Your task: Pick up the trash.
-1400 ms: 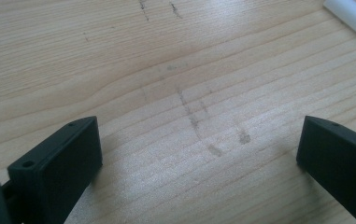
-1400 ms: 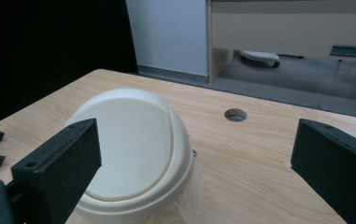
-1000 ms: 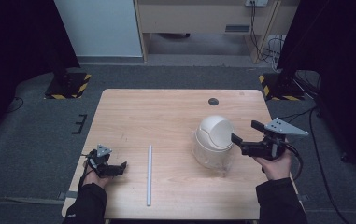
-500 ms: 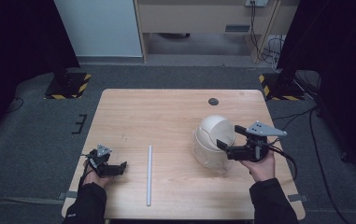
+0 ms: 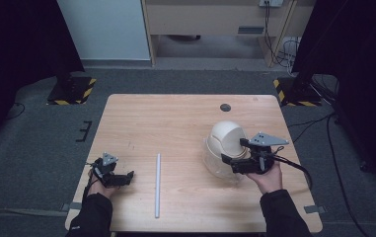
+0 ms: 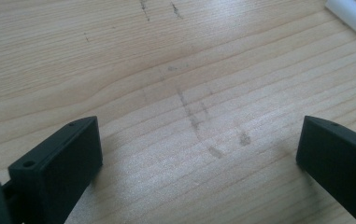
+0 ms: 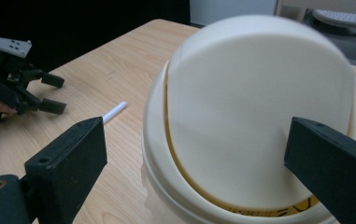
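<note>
Now right gripper (image 5: 228,163) closer against domed container (image 5: 223,148), fingers spread

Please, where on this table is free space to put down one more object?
The far left of the table is bare, bordered by the white rod and the domed container. Near the right gripper it is crowded; the left gripper occupies the near-left corner.
</note>
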